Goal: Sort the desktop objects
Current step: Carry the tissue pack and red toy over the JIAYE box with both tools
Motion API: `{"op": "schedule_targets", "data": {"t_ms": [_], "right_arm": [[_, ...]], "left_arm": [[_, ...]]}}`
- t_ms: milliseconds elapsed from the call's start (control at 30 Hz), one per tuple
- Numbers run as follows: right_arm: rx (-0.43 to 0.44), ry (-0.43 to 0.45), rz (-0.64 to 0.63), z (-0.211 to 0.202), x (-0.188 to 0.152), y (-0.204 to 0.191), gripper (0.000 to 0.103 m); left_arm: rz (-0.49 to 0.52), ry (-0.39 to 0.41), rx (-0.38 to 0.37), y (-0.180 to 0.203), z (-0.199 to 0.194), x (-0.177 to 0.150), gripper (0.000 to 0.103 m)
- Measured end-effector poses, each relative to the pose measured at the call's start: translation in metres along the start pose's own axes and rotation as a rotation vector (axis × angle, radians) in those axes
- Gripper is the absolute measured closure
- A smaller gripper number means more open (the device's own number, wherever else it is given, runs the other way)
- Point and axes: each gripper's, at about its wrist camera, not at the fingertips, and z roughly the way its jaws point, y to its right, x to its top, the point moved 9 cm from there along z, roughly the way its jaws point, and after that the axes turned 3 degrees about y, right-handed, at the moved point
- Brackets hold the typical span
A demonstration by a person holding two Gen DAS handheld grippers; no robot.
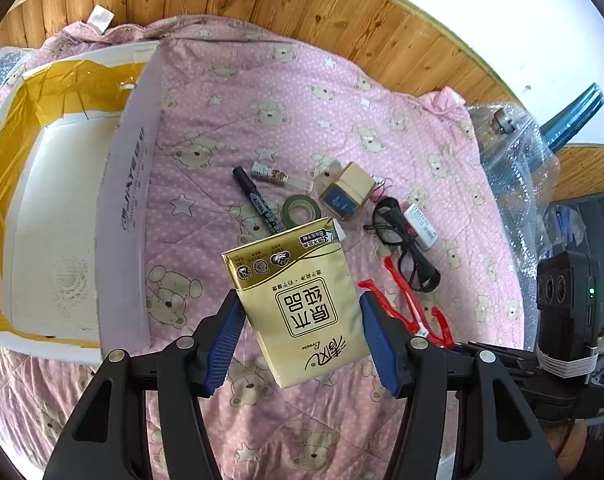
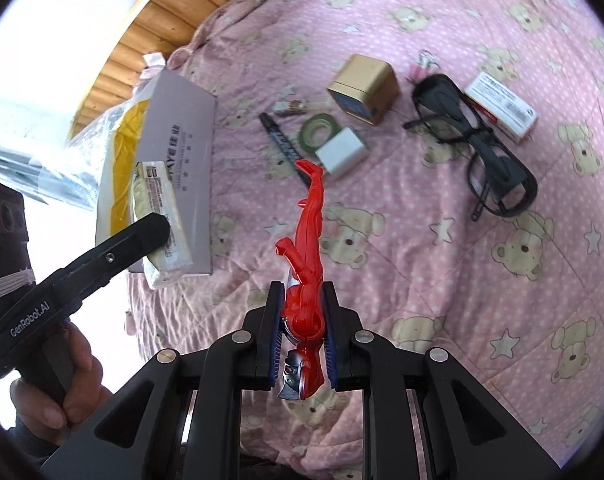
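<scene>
Left gripper (image 1: 300, 322) clamped gold tissue pack (image 1: 292, 304), hiding marker (image 1: 258, 204) tip. Right gripper (image 2: 304, 344) clamped red figure (image 2: 308, 248); head blurred. One pair of black glasses (image 2: 478, 148), one tape roll (image 2: 320, 130).

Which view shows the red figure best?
Right wrist: the red figure fills the centre, clamped in the right claw. Left wrist shows only part of it, behind that claw's finger.

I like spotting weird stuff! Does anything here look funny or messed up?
Nothing is broken or spilled. The odd bit: the red toy figure hangs head-down, clamped in the right gripper. The black glasses lie folded and skewed on the pink quilt, and the box still has torn yellow tape on its flaps.
</scene>
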Motion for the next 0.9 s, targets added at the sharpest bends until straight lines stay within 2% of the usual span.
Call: {"op": "schedule_targets", "data": {"t_ms": [433, 900], "right_arm": [[0.017, 0.02, -0.113, -0.006, 0.014, -0.053, 0.085], [0.046, 0.018, -0.233, -0.001, 0.022, -0.119, 0.085]], "left_arm": [[-0.086, 0.107, -0.012, -0.022, -0.043, 0.01, 0.043], [-0.164, 0.184, -0.001, -0.057, -0.08, 0.008, 0.043]]}}
